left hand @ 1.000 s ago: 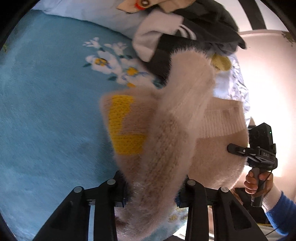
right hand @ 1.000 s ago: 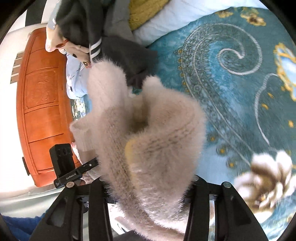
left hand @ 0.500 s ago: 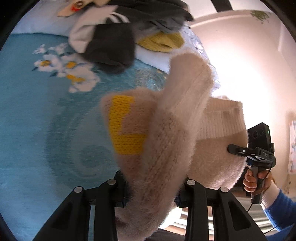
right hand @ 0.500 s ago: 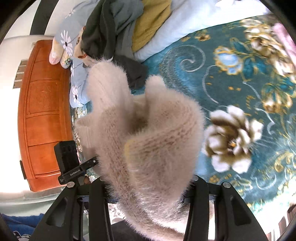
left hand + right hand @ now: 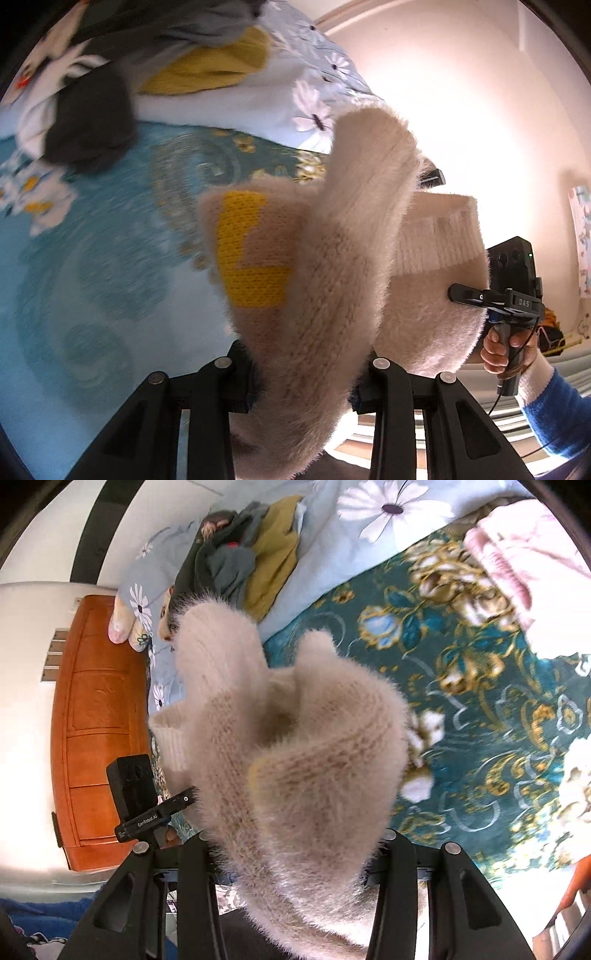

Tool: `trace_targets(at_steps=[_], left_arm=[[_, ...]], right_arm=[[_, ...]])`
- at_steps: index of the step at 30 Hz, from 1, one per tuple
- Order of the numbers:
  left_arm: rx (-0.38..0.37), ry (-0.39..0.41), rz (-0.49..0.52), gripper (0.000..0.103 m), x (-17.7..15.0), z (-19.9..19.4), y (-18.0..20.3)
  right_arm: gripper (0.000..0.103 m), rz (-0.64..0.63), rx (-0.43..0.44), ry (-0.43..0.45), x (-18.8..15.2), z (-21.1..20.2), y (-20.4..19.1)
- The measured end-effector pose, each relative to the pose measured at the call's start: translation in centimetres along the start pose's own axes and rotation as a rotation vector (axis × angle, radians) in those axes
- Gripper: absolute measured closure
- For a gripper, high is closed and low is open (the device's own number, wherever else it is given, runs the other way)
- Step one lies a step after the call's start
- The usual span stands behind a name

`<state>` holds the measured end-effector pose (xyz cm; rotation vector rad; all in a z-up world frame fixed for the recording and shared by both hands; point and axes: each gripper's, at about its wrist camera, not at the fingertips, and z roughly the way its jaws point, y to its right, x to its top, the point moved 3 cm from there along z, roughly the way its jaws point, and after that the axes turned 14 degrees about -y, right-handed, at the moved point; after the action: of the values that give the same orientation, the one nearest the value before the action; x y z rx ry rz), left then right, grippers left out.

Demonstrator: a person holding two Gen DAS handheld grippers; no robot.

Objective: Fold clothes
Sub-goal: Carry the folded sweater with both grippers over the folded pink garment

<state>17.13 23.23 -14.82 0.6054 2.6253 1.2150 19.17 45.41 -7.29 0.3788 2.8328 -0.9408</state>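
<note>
A fluffy beige sweater with a yellow knit patch hangs bunched between both grippers, lifted above the bed. My left gripper is shut on one end of it, fabric filling the gap between its fingers. My right gripper is shut on the other end of the same sweater. The right gripper also shows in the left wrist view at the sweater's right edge, held by a hand in a blue sleeve. The left gripper shows in the right wrist view at lower left.
A teal floral blanket covers the bed. A pile of dark, white and mustard clothes lies on a pale flowered pillow. A pink garment lies at far right. An orange wooden cabinet stands beside the bed.
Both grippers have swung round with the sweater held between them: the clothes pile slid up and left in the left view, and more blanket and a pink garment came into the right view.
</note>
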Motion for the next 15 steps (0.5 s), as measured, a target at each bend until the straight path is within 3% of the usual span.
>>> trace_targets(at_steps=[8, 15], left_arm=[[0.029, -0.016, 0.046, 0.065, 5.5, 6.1, 10.3], [-0.006, -0.045, 0.054, 0.065, 12.0, 13.5, 17.3]], right_arm=[[0.057, -0.116, 0.004, -0.02, 3.4, -8.5, 6.6], [0.057, -0.138, 0.007, -0.011, 7.7, -16.6, 14.4]])
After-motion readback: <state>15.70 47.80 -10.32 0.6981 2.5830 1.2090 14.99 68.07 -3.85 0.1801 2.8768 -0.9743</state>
